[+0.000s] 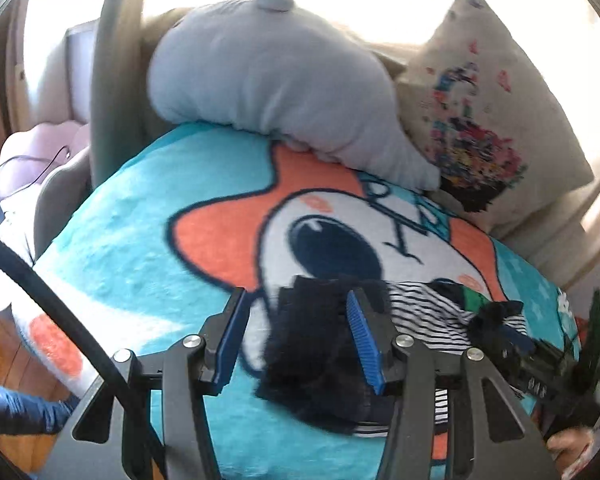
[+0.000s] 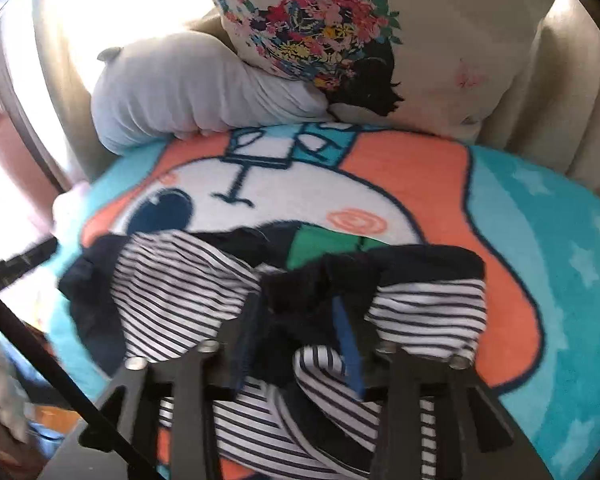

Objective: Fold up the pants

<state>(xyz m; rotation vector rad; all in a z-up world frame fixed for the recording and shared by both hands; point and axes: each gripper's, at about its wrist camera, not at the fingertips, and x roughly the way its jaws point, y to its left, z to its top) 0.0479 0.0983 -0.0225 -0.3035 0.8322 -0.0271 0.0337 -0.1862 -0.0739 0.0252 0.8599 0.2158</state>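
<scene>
The pants [image 2: 172, 292] are white with thin black stripes, navy bands and a green patch, and lie crumpled on a cartoon blanket [image 2: 560, 280]. In the right wrist view my right gripper [image 2: 298, 332] stands open, with a bunch of navy band loose between its fingers. Striped cloth spreads to both sides and under it. In the left wrist view my left gripper [image 1: 296, 336] is open over a navy end of the pants [image 1: 312, 360]. That cloth lies against the right blue pad [image 1: 364, 344] and clear of the left one. The right gripper [image 1: 500, 324] shows at the right with navy cloth at its tip.
The teal, orange and white blanket [image 1: 120, 248] covers a padded seat. A grey plush pillow [image 1: 268, 72] and a floral cushion [image 1: 480, 120] lean at the back. A black cable [image 1: 60, 308] crosses at the left above wooden floor [image 1: 4, 340]. A person's hand [image 1: 568, 444] holds the right gripper.
</scene>
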